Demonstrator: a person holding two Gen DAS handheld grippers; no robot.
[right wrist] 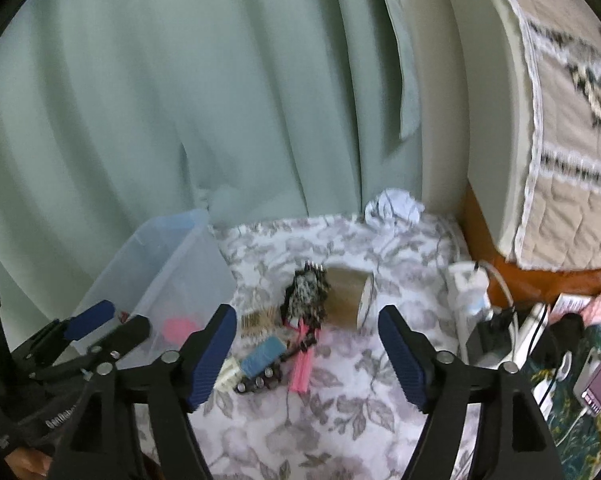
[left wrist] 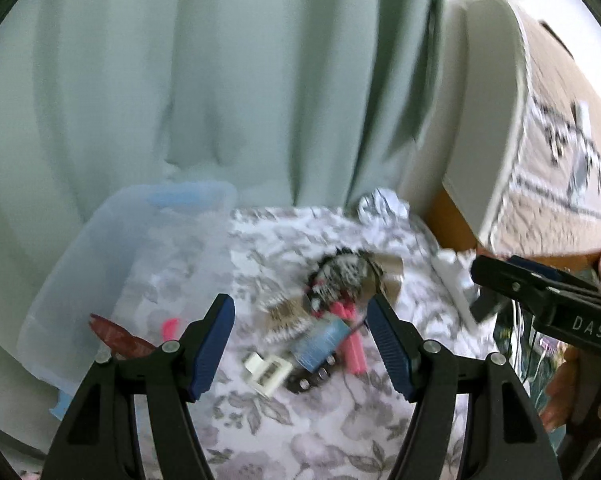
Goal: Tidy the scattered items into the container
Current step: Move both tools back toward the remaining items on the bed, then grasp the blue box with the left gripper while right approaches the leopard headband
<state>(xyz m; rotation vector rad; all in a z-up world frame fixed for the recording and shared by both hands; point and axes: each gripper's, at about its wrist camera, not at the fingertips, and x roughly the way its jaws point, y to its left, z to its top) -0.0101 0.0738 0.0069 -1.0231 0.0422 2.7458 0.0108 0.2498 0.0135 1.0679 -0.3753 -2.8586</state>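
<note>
A clear plastic container (left wrist: 112, 256) stands at the left on the floral cloth; it also shows in the right wrist view (right wrist: 156, 272). A pink item (left wrist: 171, 326) and a red piece (left wrist: 112, 334) lie inside it. A heap of small items lies mid-cloth: a black-and-white piece (right wrist: 306, 292), a brown cardboard roll (right wrist: 348, 294), a blue tube (right wrist: 262, 354), pink sticks (right wrist: 302, 366) and a white clip (left wrist: 266, 372). My left gripper (left wrist: 300, 344) is open and empty above the heap. My right gripper (right wrist: 306, 354) is open and empty, also near the heap.
A green curtain (right wrist: 180, 100) hangs behind. Crumpled white paper (right wrist: 394, 206) lies at the cloth's far edge. A mattress with a quilt (right wrist: 560, 140) stands at the right. A white power strip (right wrist: 466, 284), cables and a phone (right wrist: 598, 380) lie at the right.
</note>
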